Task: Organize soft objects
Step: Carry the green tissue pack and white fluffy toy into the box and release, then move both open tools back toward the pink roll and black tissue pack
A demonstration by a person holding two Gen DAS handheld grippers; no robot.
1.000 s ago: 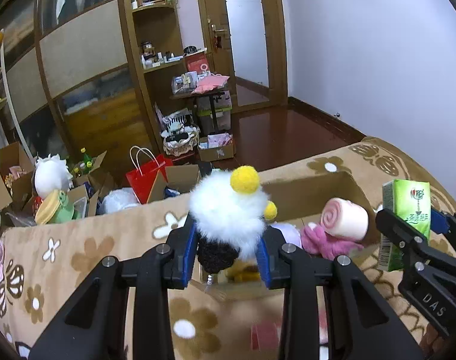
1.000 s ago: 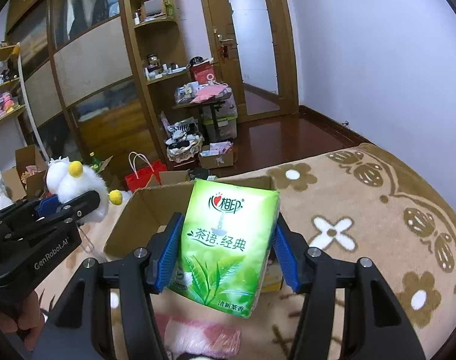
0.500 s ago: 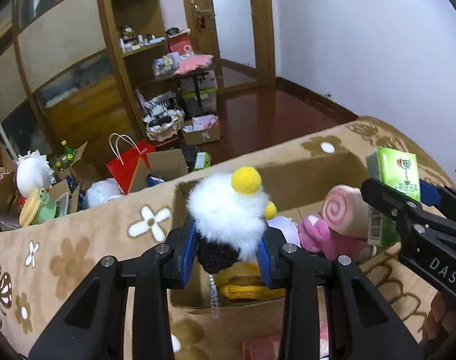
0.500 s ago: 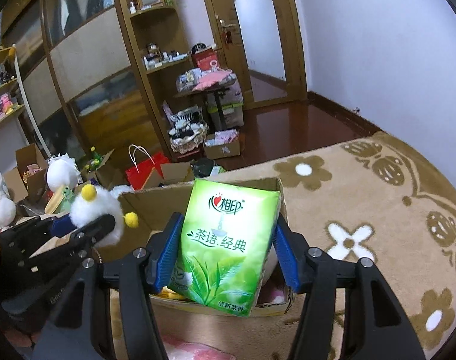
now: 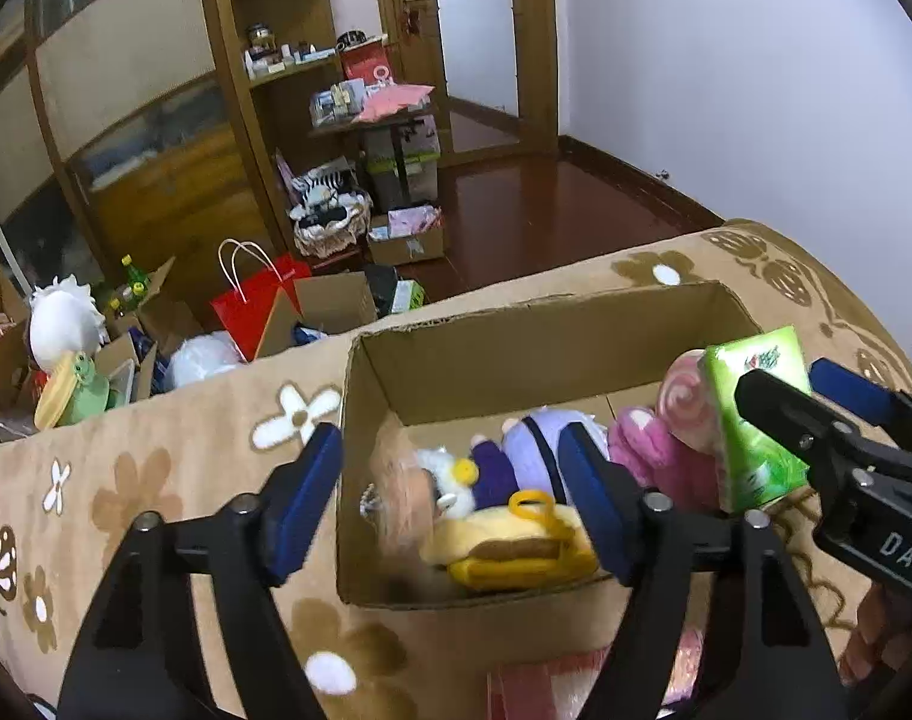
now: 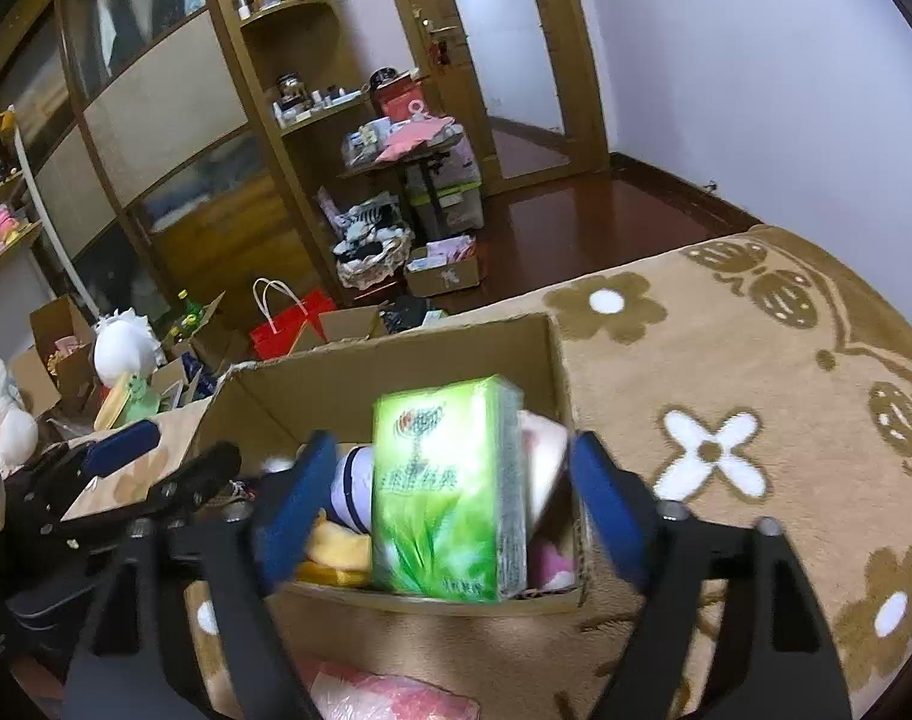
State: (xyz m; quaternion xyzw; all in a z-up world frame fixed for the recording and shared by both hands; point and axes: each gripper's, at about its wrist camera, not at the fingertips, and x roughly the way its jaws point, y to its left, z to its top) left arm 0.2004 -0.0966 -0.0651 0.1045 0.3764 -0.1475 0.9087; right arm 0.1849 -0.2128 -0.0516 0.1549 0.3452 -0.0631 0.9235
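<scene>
An open cardboard box (image 5: 516,330) (image 6: 396,360) stands on the flowered beige blanket. My left gripper (image 5: 450,498) is open above its left half. The fluffy white toy (image 5: 438,477), blurred, lies inside the box beside a purple plush (image 5: 540,444), a yellow plush (image 5: 510,546) and a pink plush (image 5: 660,462). My right gripper (image 6: 441,510) is open over the box. The green tissue pack (image 6: 450,486) (image 5: 756,414) sits between its blue pads, blurred, clear of both, over the box's right part.
A pink packet (image 6: 384,696) lies on the blanket (image 6: 726,360) in front of the box. Beyond the blanket's far edge are cardboard boxes, a red bag (image 5: 252,306), plush toys and a wooden cabinet (image 5: 156,120).
Both grippers tilted down over the box and opened. The fluffy white toy left the left gripper and dropped into the box. The tissue pack came loose from the right gripper's pads.
</scene>
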